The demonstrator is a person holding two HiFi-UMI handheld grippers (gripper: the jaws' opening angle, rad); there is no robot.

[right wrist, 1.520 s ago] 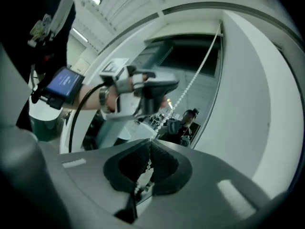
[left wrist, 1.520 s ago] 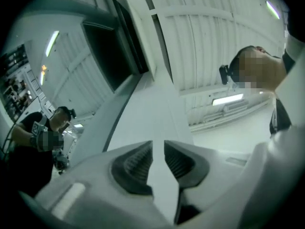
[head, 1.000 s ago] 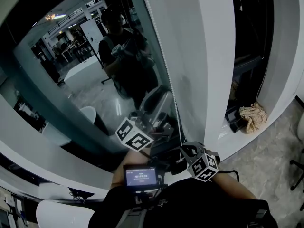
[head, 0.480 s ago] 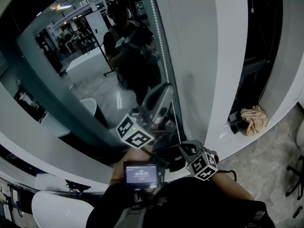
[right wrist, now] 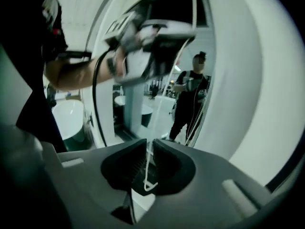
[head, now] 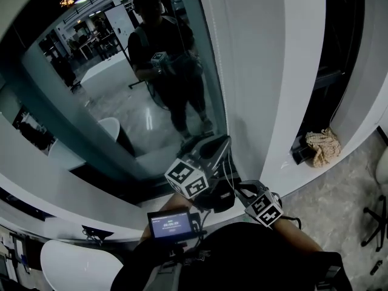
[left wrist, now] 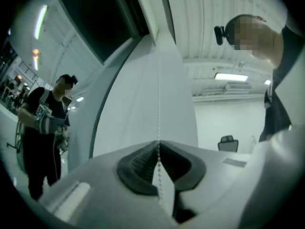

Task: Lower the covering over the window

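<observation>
Left tool [left wrist: 158,146]: jaws just closed, thin white beaded pull chain [left wrist: 158,94] pinched between them | right tool [right wrist: 148,144]: jaws held narrowly apart, chain's bottom loop hung between, no squeeze seen | chain hung beside tall window glass [head: 121,108] | glass seen uncovered, covering not in view; lowering judged barely begun, most pulling left.

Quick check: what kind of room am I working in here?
Probably an office or lab, beside a large window: its bead chain, an office chair and a ceiling strip light show.
</observation>
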